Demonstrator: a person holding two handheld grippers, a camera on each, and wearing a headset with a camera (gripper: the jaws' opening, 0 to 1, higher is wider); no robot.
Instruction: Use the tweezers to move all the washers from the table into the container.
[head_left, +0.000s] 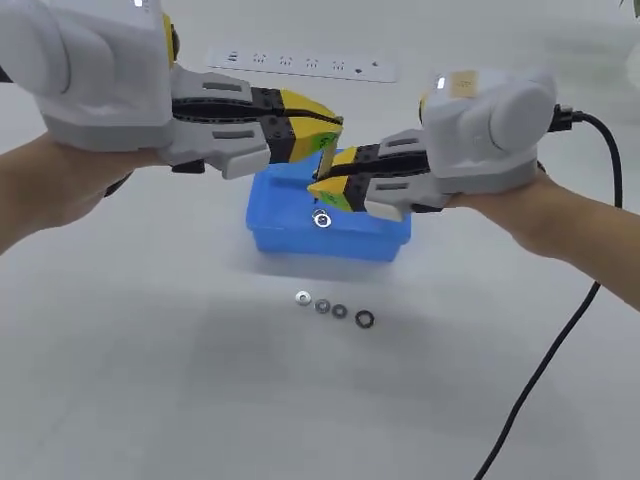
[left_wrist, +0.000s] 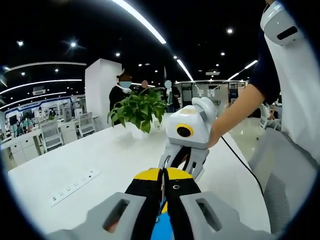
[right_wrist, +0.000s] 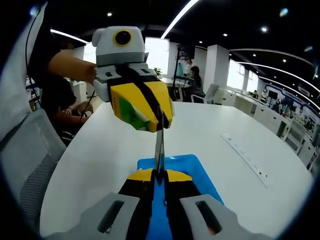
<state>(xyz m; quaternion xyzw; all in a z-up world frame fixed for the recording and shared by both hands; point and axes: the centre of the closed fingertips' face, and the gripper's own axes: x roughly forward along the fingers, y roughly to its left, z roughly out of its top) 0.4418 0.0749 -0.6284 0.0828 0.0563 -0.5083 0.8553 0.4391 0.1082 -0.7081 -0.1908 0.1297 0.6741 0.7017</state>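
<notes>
Thin metal tweezers (head_left: 322, 165) stand upright over the blue container (head_left: 300, 240). My left gripper (head_left: 338, 128) is shut on their top end. My right gripper (head_left: 316, 186) is shut on them lower down, squeezing the arms. A silver washer (head_left: 321, 219) sits at the tweezers' lower tip, above the container's inside. Several washers (head_left: 333, 308) lie in a short row on the white table in front of the container. In the right gripper view the tweezers (right_wrist: 159, 145) run from the left gripper (right_wrist: 162, 121) down into my right gripper (right_wrist: 159, 174), with the container (right_wrist: 187, 170) below.
A white power strip (head_left: 300, 63) lies on the table behind the container. A black cable (head_left: 560, 350) trails from the right gripper toward the near right. In the left gripper view, a potted plant (left_wrist: 137, 107) stands on the far side of the table and people stand beyond it.
</notes>
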